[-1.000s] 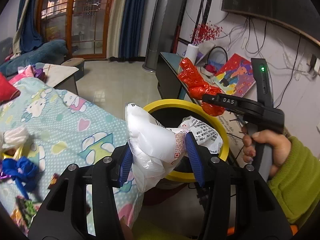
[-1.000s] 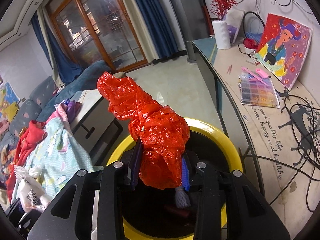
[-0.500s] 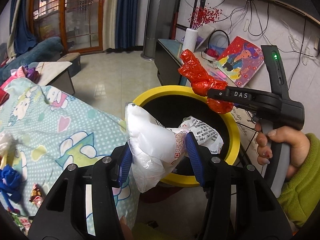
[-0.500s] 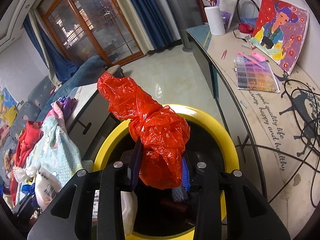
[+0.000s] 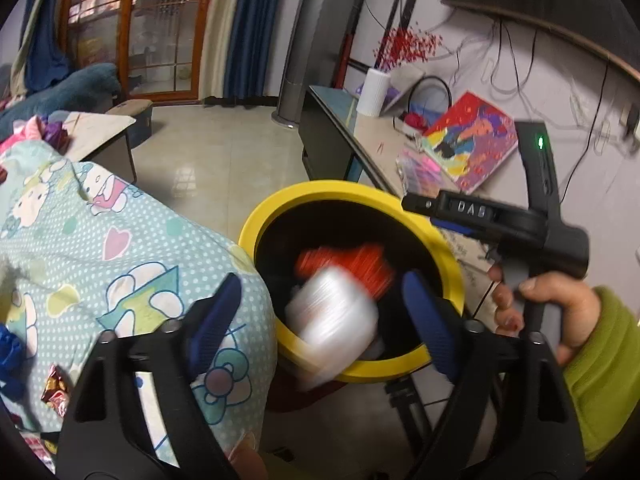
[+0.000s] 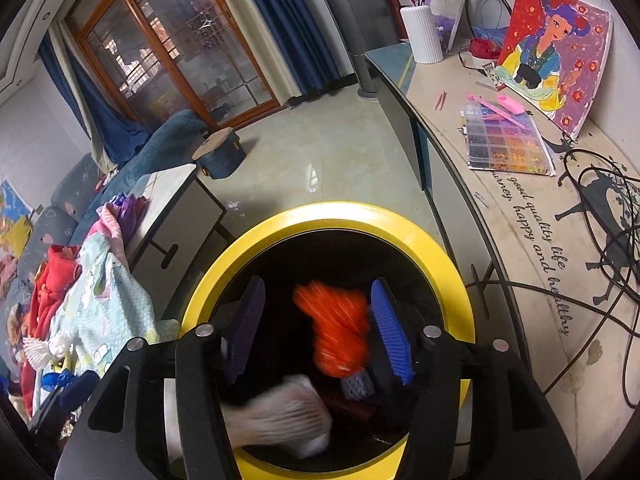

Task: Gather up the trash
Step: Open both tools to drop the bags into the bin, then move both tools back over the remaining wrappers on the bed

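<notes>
A yellow-rimmed black trash bin (image 5: pixel 280 210) (image 6: pixel 448 256) stands between the bed and a desk. My left gripper (image 5: pixel 320 320) is open above the bin's near edge; a blurred white plastic bag (image 5: pixel 332 316) is falling between its blue pads into the bin. My right gripper (image 6: pixel 320 328) is open over the bin, and a blurred red plastic bag (image 6: pixel 340 328) (image 5: pixel 360 260) drops between its fingers. The white bag also shows in the right wrist view (image 6: pixel 280 416). The right gripper's body and the hand holding it show in the left wrist view (image 5: pixel 500 220).
A bed with a teal cartoon quilt (image 5: pixel 100 240) lies left of the bin, with candy wrappers (image 5: pixel 56 392) and blue ribbon at its edge. A desk (image 6: pixel 540 240) with a bead box, painting, white vase and cables is on the right. Tiled floor (image 5: pixel 224 168) lies beyond.
Both grippers have opened. The white bag left the left gripper and the red bag left the right gripper; both are falling into the bin.
</notes>
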Action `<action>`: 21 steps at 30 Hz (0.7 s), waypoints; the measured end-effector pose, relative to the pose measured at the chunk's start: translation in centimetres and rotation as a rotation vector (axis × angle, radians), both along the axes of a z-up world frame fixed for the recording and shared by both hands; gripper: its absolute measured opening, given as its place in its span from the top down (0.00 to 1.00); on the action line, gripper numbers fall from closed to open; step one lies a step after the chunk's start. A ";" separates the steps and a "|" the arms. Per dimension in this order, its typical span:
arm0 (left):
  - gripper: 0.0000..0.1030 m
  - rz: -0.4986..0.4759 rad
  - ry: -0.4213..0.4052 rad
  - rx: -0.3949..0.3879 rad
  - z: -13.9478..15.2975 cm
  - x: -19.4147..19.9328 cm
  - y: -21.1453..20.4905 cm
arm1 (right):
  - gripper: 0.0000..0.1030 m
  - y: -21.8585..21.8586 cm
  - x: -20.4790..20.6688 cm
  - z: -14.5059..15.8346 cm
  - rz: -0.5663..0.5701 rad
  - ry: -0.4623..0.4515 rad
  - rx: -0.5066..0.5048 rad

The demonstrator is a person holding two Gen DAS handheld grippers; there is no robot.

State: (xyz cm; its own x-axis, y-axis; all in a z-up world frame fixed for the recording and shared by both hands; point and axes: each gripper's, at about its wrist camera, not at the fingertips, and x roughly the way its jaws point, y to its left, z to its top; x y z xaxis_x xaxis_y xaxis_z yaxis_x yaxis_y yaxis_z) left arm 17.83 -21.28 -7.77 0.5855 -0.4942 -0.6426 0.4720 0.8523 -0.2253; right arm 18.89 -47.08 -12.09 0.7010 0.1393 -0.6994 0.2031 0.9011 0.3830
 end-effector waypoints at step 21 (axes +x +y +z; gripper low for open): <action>0.11 0.203 -0.135 -0.013 3.7 -2.7 6.8 | 0.36 5.4 -1.3 4.9 0.115 -0.124 -0.036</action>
State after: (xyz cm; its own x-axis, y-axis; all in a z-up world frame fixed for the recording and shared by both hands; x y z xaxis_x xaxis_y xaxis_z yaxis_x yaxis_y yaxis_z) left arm 15.11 -14.51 -4.09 0.7538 -0.3653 -0.5461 0.3179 0.9302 -0.1835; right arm 17.62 -41.65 -7.22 0.7635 0.1993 -0.6143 0.0513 0.9294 0.3654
